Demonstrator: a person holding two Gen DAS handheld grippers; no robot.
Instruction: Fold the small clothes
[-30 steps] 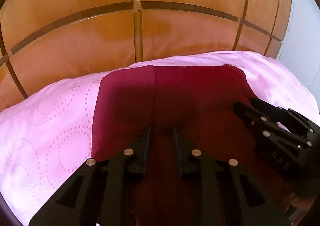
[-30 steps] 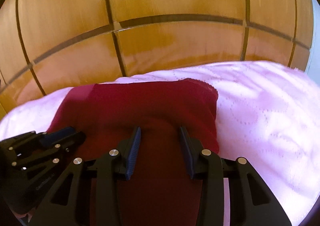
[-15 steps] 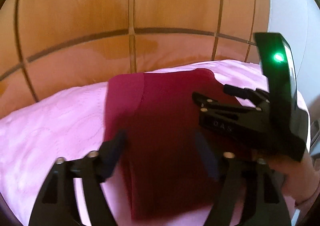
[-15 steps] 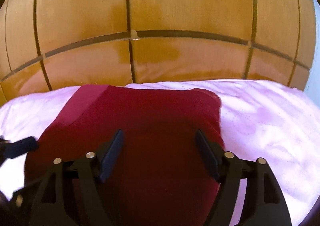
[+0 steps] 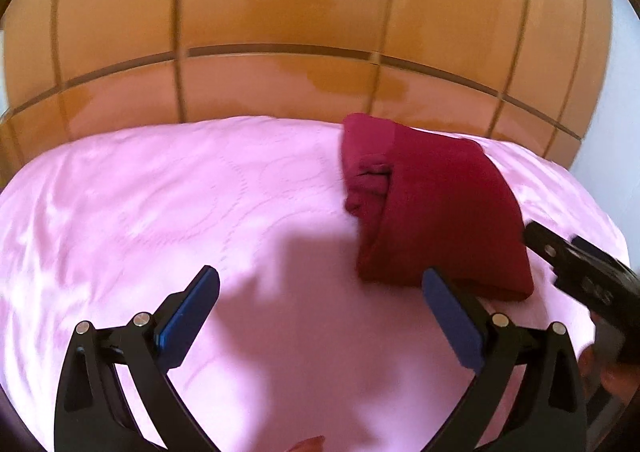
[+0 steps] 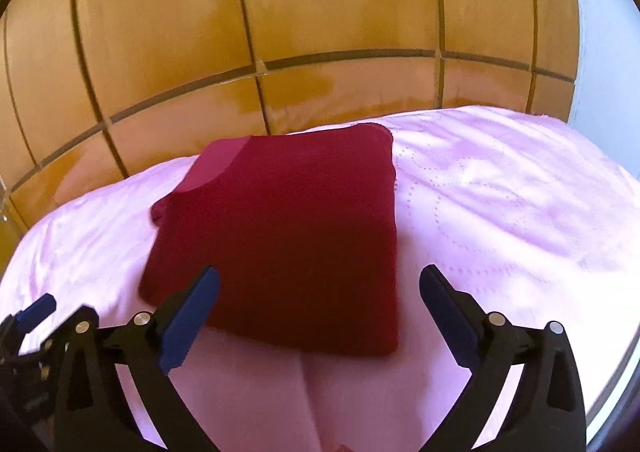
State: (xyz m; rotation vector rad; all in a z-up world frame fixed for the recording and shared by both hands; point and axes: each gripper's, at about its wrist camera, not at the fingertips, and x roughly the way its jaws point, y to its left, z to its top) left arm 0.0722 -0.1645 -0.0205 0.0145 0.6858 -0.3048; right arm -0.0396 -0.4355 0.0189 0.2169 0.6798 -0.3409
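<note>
A dark red garment (image 5: 432, 207) lies folded into a compact rectangle on the pink bedspread (image 5: 160, 211), near the wooden headboard. In the right wrist view the garment (image 6: 288, 244) sits straight ahead, its near edge between my fingers. My left gripper (image 5: 320, 292) is open and empty, over bare bedspread to the left of the garment. My right gripper (image 6: 320, 292) is open and empty, just in front of the garment. The right gripper also shows at the right edge of the left wrist view (image 5: 580, 272).
A wooden panelled headboard (image 5: 280, 51) rises right behind the bed. A white wall (image 6: 600, 31) stands at the right. The bedspread's right edge (image 6: 624, 332) drops off close to my right gripper.
Both grippers opened and let go of the garment, then pulled back from it. The left gripper swung left, over bare bedspread. The garment now lies folded on the bed.
</note>
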